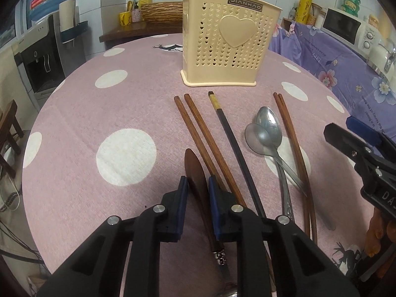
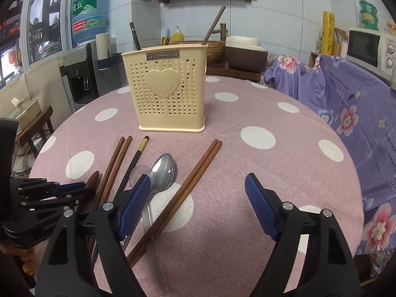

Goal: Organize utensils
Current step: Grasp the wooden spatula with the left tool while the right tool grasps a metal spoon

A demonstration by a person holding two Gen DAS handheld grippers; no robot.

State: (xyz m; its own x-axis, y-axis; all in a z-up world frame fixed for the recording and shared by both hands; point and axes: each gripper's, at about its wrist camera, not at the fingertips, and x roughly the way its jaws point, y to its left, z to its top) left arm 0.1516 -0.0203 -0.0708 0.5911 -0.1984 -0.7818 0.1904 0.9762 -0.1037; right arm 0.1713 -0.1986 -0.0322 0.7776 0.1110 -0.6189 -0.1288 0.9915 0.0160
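Observation:
My left gripper [image 1: 198,182] is shut on a brown wooden-handled utensil [image 1: 194,163] that lies on the pink dotted tablecloth [image 1: 123,113], both blue pads against the handle. To its right lie two brown chopsticks [image 1: 205,143], a black chopstick [image 1: 235,143], two overlapping metal spoons [image 1: 267,131] and another brown chopstick pair [image 1: 294,143]. The cream perforated utensil holder [image 1: 222,49] stands upright behind them, with two sticks poking out of it. In the right wrist view my right gripper [image 2: 198,185] is open above the right chopstick pair [image 2: 198,173], touching nothing; the spoons [image 2: 162,170] lie beside its left finger [image 2: 138,193].
A water dispenser [image 2: 81,74] stands beyond the table's far left edge. A purple flowered cloth [image 2: 346,113] covers furniture to the right, with a microwave [image 2: 368,49] on it. A low wooden stool with a pot [image 2: 27,113] sits at the left.

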